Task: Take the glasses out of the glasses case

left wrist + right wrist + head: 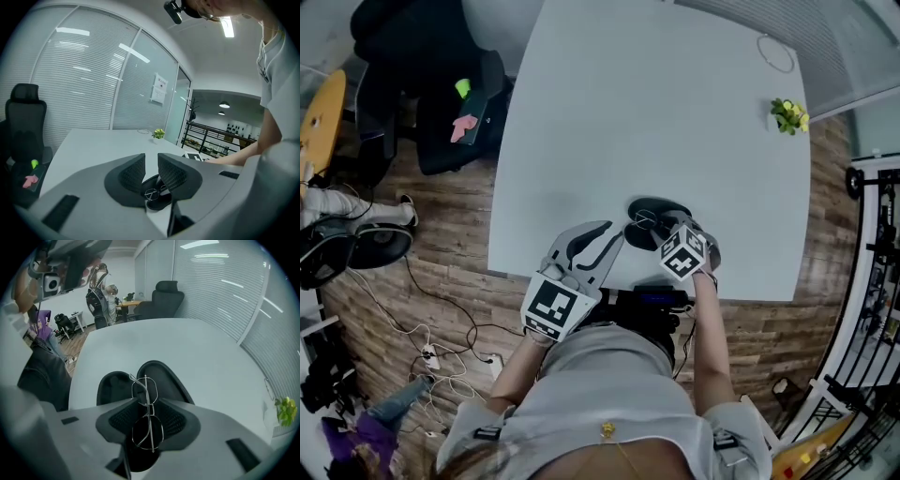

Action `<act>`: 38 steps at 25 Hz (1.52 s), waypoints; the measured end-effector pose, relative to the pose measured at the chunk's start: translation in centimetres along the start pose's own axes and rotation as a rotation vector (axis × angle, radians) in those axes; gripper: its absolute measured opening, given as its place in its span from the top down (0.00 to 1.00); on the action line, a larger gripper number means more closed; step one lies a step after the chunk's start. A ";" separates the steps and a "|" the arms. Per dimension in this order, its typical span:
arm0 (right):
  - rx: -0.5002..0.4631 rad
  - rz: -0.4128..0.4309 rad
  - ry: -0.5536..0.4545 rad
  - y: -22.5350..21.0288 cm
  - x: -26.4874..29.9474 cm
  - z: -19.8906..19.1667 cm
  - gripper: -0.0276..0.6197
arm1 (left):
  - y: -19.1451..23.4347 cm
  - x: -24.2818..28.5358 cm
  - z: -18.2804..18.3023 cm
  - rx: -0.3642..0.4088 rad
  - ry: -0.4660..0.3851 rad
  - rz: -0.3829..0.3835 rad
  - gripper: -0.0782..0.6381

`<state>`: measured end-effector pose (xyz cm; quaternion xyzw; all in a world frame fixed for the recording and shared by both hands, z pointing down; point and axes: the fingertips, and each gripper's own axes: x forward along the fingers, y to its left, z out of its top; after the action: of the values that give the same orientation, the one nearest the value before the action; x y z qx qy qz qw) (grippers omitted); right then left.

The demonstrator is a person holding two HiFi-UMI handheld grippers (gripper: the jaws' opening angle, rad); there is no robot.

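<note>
The black glasses case lies open near the front edge of the white table, both halves showing in the right gripper view. Thin metal-framed glasses sit over it, folded. My right gripper points steeply down with its jaws on either side of the bridge; one lens is between the pads, the other beyond the tips. A small gap shows and I see no pad pressing. My left gripper hovers open and empty just left of the case, aimed at the glasses.
A small potted plant and a thin wire ring are at the table's far right. A black office chair stands off the left side. Cables lie on the wooden floor.
</note>
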<state>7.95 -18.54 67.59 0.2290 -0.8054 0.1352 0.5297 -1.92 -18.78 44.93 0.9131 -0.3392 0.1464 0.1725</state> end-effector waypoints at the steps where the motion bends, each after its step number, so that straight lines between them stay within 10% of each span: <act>1: -0.010 0.021 0.016 0.0 0.3 -0.1 0.72 | 0.2 0.0 0.0 -0.003 0.001 0.005 0.76; 13: -0.061 0.154 0.054 0.8 1.4 -0.7 0.80 | 1.6 0.1 -0.5 -0.033 0.010 0.036 0.76; 38: -0.183 0.127 0.012 1.2 -1.6 0.1 0.81 | -0.1 0.4 -1.5 -0.020 0.043 -0.007 0.76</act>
<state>7.77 -17.14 66.14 0.1273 -0.8241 0.0955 0.5436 -1.81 -18.31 46.39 0.9092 -0.3335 0.1620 0.1896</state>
